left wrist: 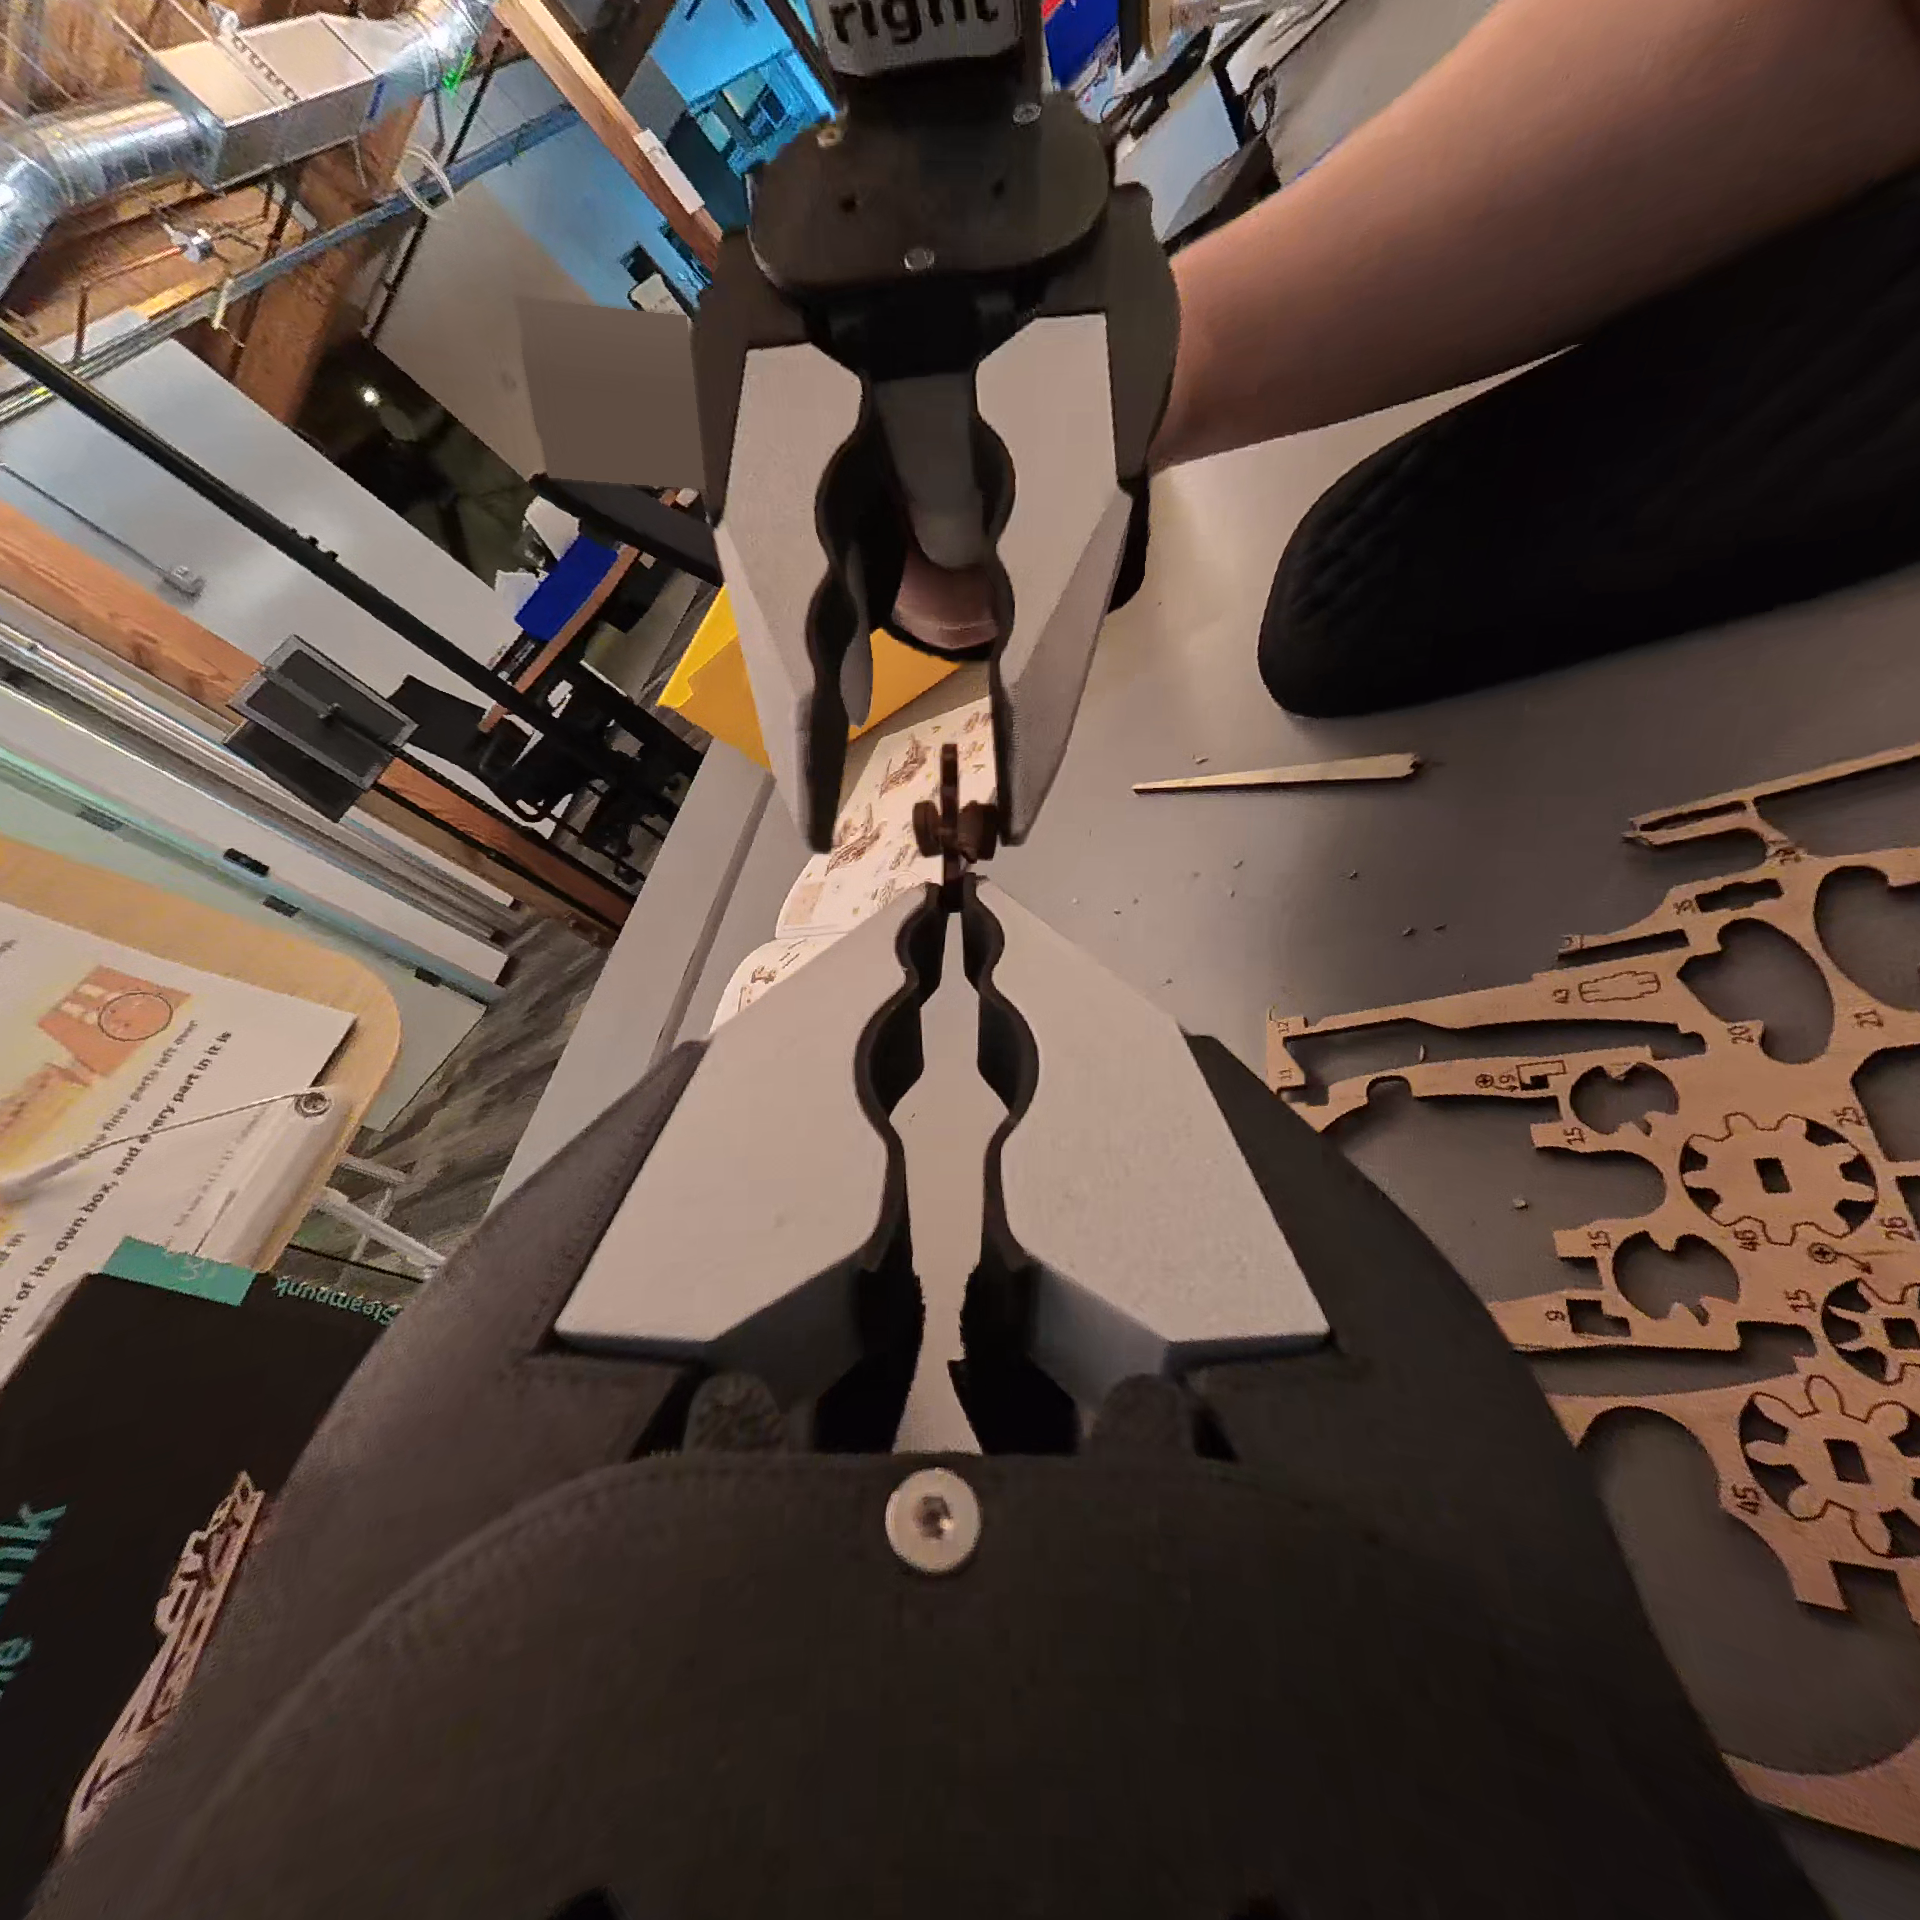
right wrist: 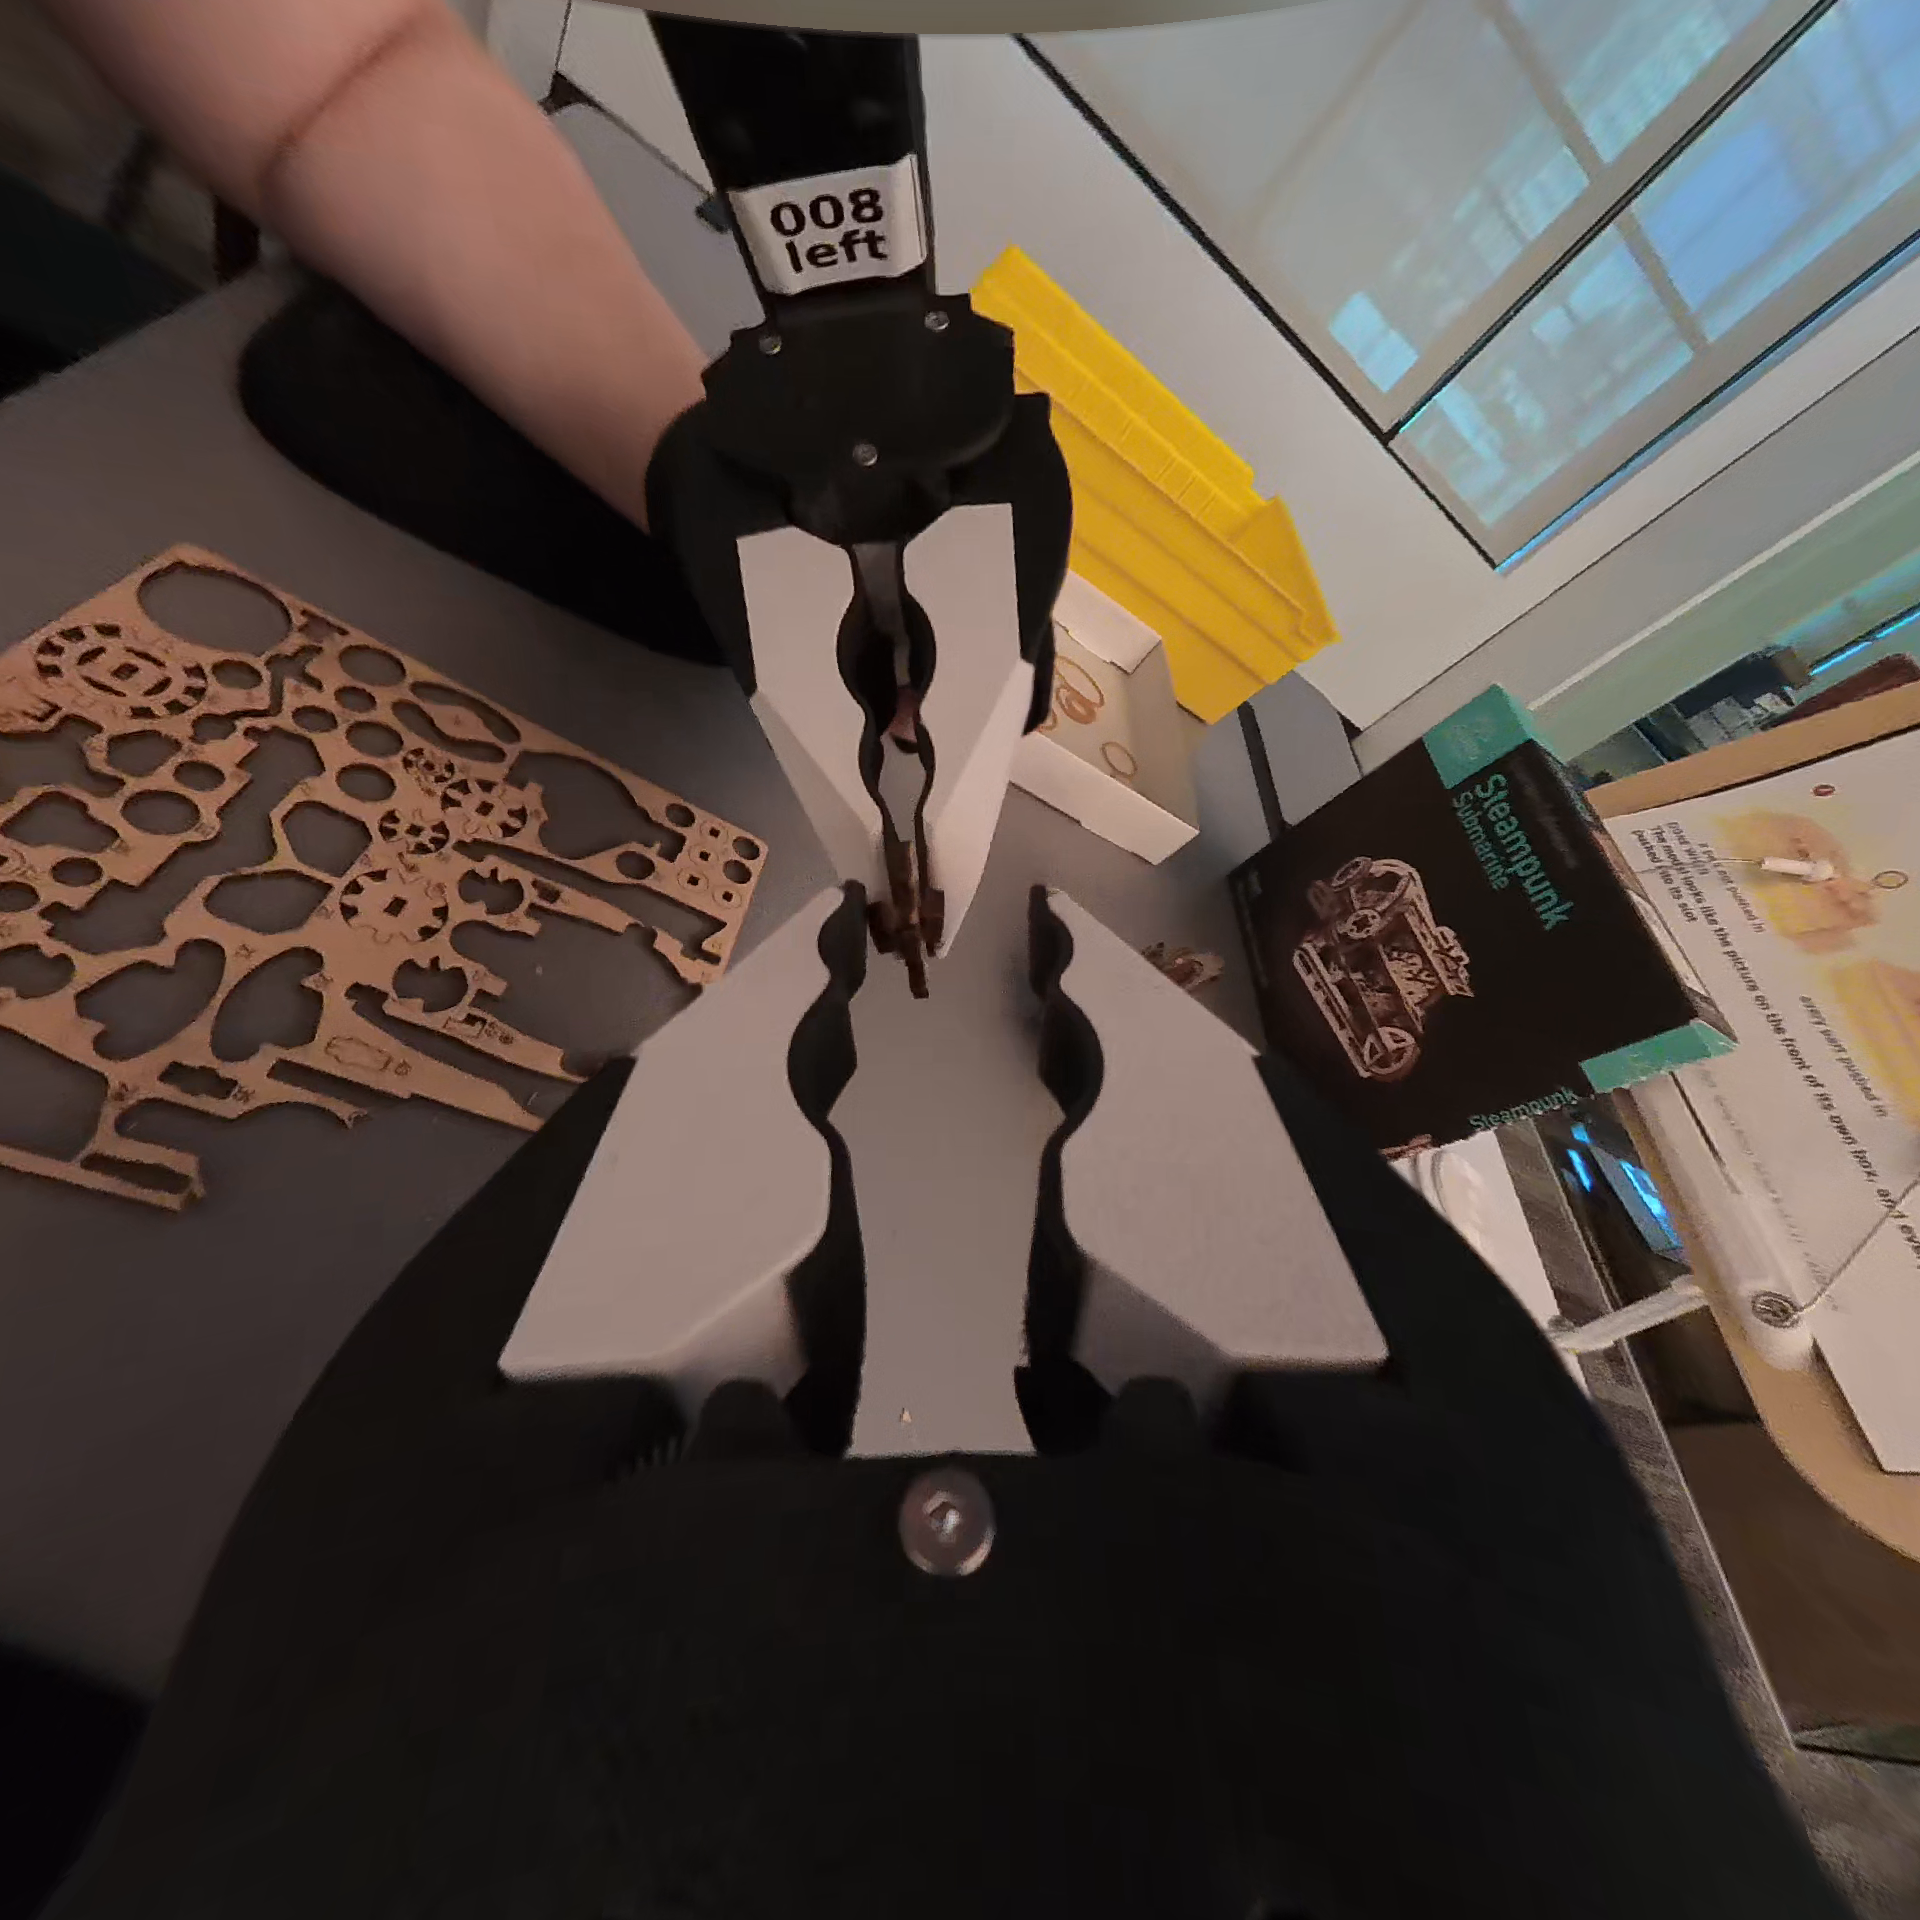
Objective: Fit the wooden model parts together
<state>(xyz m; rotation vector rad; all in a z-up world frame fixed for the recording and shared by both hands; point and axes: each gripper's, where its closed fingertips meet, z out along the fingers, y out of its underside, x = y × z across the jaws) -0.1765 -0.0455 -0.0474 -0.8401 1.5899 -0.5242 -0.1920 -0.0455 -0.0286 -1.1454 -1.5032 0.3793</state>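
Note:
My left gripper (left wrist: 951, 896) is shut on a small dark wooden part (left wrist: 949, 823) and holds it above the grey table. In the right wrist view the left gripper (right wrist: 909, 883) comes in from the top, with the part (right wrist: 906, 932) sticking out of its tips. My right gripper (right wrist: 943, 909) is open and faces the left one tip to tip. Its fingers stand on either side of the part, which is close to one finger (right wrist: 847, 940); I cannot tell if they touch. It also shows in the left wrist view (left wrist: 916, 828), open. A laser-cut wooden sheet (left wrist: 1823, 1158) (right wrist: 613, 800) lies flat beside them.
A thin wooden stick (left wrist: 1278, 774) lies on the table. A yellow bin (right wrist: 1143, 468), a white box (right wrist: 1101, 800) and an open booklet (left wrist: 883, 779) are beyond the grippers. A black kit box (right wrist: 1455, 935) stands at the table's edge. The person's forearms (left wrist: 1507, 260) (right wrist: 416, 208) reach over the table. The tips of both grippers are at nearly the same place.

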